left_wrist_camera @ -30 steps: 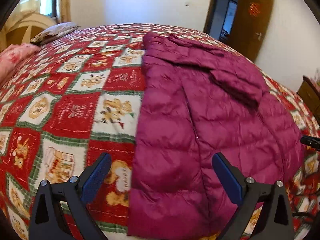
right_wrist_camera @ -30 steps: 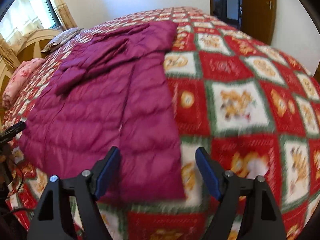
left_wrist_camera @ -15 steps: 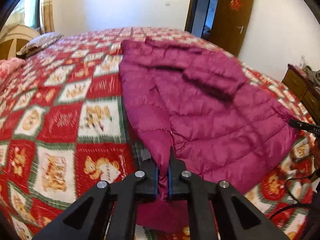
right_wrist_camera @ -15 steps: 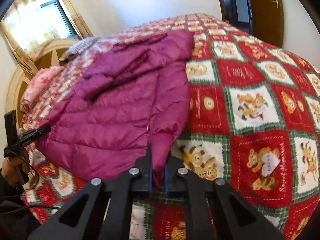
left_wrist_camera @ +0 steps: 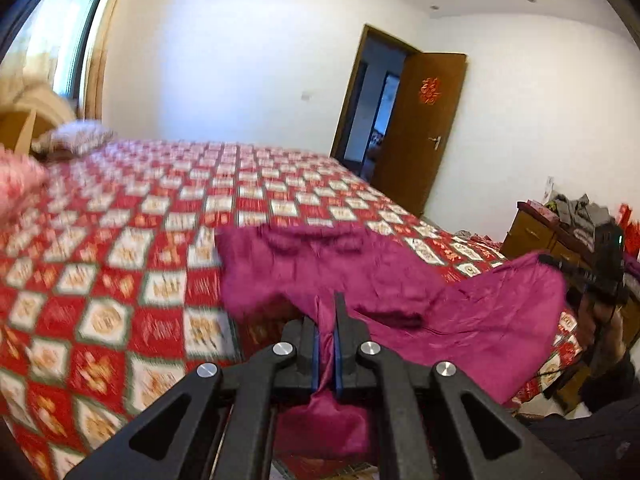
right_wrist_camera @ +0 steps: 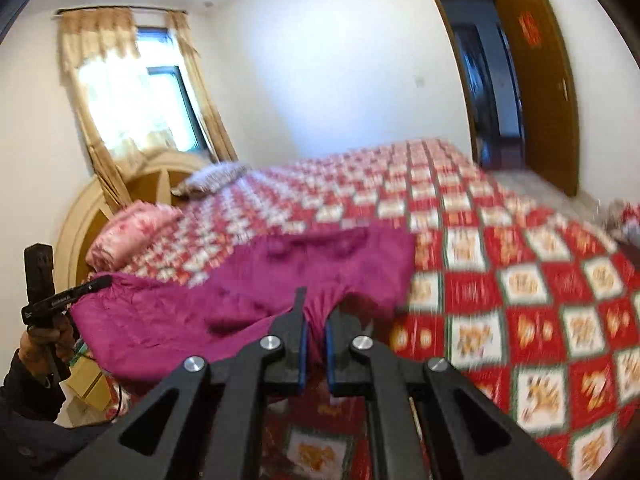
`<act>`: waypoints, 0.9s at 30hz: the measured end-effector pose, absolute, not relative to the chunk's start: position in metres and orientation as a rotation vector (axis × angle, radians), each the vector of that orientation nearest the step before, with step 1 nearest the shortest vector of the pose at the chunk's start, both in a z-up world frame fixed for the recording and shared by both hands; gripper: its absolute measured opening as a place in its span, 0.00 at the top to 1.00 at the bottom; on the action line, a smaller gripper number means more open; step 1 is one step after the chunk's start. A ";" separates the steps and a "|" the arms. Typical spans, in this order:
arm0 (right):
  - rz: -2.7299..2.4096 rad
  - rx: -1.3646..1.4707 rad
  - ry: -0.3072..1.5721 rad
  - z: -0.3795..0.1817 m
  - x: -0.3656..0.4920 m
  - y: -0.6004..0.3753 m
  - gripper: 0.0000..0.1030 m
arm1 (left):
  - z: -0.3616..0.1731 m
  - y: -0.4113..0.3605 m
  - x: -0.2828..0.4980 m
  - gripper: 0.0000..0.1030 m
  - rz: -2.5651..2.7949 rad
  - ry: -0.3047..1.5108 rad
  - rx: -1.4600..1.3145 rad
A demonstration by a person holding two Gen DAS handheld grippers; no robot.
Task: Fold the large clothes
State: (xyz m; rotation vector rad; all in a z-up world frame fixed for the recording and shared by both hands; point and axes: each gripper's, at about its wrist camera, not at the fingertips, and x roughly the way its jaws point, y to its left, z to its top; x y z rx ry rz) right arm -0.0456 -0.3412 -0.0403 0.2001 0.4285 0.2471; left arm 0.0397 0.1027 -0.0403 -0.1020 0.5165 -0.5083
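A magenta quilted jacket (left_wrist_camera: 360, 276) (right_wrist_camera: 224, 300) lies across the near part of a bed with a red patchwork cover (left_wrist_camera: 120, 264) (right_wrist_camera: 520, 288). My left gripper (left_wrist_camera: 326, 320) is shut on the jacket's near hem, which hangs down behind the blue pads. My right gripper (right_wrist_camera: 314, 320) is shut on the hem's other corner. Both corners are lifted off the bed and the near part of the jacket sags between them. In the left wrist view the other gripper pinches the far corner at the right edge; in the right wrist view it shows at the left.
Pillows (right_wrist_camera: 132, 232) lie at the headboard (right_wrist_camera: 80, 216) under a curtained window (right_wrist_camera: 132, 96). An open brown door (left_wrist_camera: 420, 132) stands beyond the bed. A wooden dresser (left_wrist_camera: 536, 236) with clutter stands at the right. A person's hand (right_wrist_camera: 44, 344) holds the other gripper.
Both grippers closed from wide open onto the jacket's near hem, then rose, lifting the hem off the bed. The views tilted up and now show the walls and door.
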 end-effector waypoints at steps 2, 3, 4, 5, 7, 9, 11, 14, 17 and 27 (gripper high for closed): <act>0.243 0.178 0.392 -0.030 -0.028 -0.342 0.92 | -0.039 0.099 0.054 0.96 -0.502 0.505 -0.067; 0.239 0.174 0.387 -0.030 -0.017 -0.345 0.92 | -0.043 0.096 0.067 0.96 -0.483 0.504 -0.043; 0.233 0.179 0.387 -0.031 -0.002 -0.348 0.92 | -0.049 0.094 0.085 0.96 -0.464 0.506 -0.032; 0.225 0.198 0.399 -0.037 0.026 -0.352 0.92 | -0.054 0.093 0.100 0.96 -0.457 0.512 -0.036; 0.189 0.200 0.417 -0.047 0.063 -0.357 0.92 | -0.070 0.094 0.144 0.96 -0.433 0.538 -0.070; 0.154 0.244 0.440 -0.060 0.108 -0.363 0.92 | -0.087 0.092 0.194 0.92 -0.385 0.555 -0.092; 0.101 0.249 0.449 -0.072 0.147 -0.370 0.92 | -0.098 0.088 0.225 0.92 -0.361 0.564 -0.085; 0.045 0.284 0.479 -0.089 0.198 -0.383 0.92 | -0.113 0.078 0.273 0.85 -0.294 0.577 -0.068; 0.007 0.296 0.514 -0.101 0.228 -0.392 0.92 | -0.117 0.080 0.292 0.48 -0.225 0.549 -0.092; -0.150 0.332 0.543 -0.132 0.285 -0.403 0.39 | -0.107 0.088 0.317 0.04 0.040 0.481 -0.115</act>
